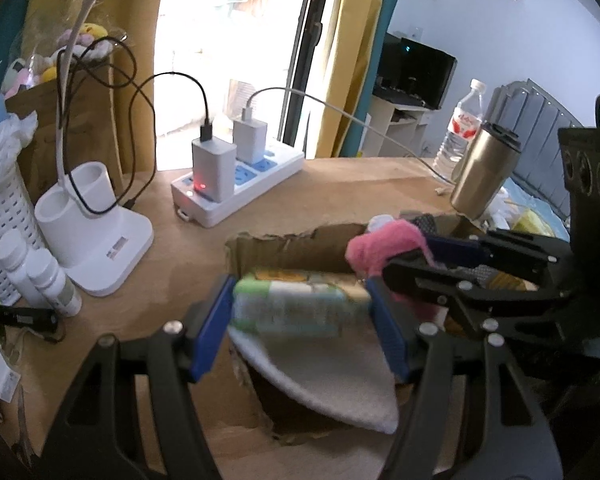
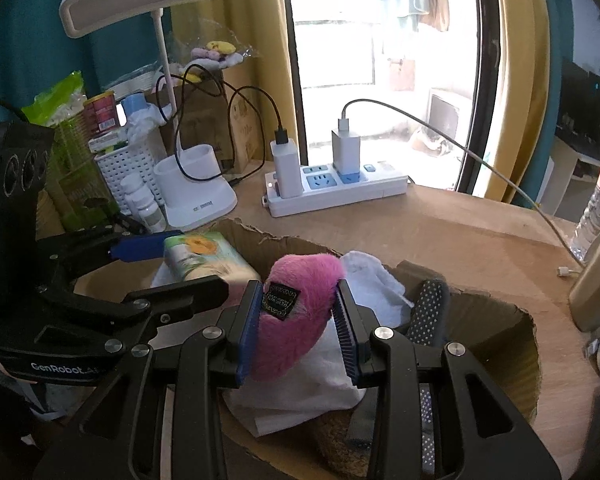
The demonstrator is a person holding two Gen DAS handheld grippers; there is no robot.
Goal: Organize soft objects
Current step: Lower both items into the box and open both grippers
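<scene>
Gripping a green-and-white tissue pack (image 1: 300, 306) between its blue pads, the left hand-held gripper (image 1: 300, 316) holds it above the torn cardboard box (image 1: 284, 244), over a white towel (image 1: 332, 376) lying inside. The right hand-held gripper (image 2: 298, 320) is clamped on a pink plush toy (image 2: 300, 312) with a small black label, also above the box and just over the towel; in the left wrist view the toy (image 1: 384, 248) appears just right of the tissue pack, near it. A dark dotted item (image 2: 430, 308) lies in the box beside the towel. On the tabletop (image 1: 340, 184) behind the box sit a white power strip (image 1: 240, 188) with two chargers plugged in, a white desk lamp (image 1: 96, 232), small white bottles (image 1: 44, 280) and a white perforated basket (image 1: 0, 232). A metal tumbler (image 1: 484, 168) and a water bottle (image 1: 462, 128) stand to the right.
</scene>
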